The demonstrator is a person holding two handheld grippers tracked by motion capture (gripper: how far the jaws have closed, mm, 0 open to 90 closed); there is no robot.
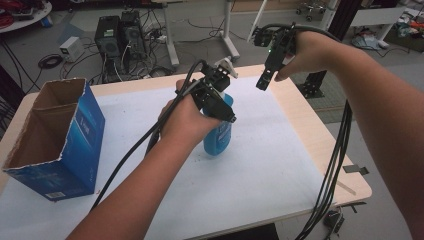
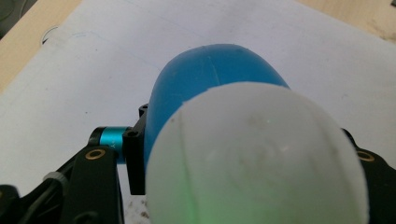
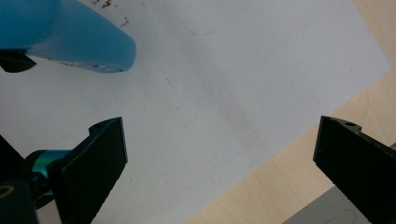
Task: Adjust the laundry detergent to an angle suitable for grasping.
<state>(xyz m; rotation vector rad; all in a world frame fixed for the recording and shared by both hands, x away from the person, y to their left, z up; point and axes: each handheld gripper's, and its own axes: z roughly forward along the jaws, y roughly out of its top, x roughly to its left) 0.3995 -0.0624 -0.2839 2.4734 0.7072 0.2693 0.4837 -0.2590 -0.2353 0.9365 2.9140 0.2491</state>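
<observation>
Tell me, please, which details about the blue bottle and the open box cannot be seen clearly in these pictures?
- Blue bottle: in the high view the left gripper and its hand cover the upper part.
- Bottle's white cap: in the left gripper view it hides the contact with the jaws.
- Bottle label: in the right gripper view the picture edge cuts the bottle off.
- Cardboard box: its bottom inside is hidden by its own walls.

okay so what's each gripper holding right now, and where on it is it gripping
The left gripper holds the blue bottle near its top, just below the white cap. The right gripper hangs open above the table, holding nothing.
</observation>
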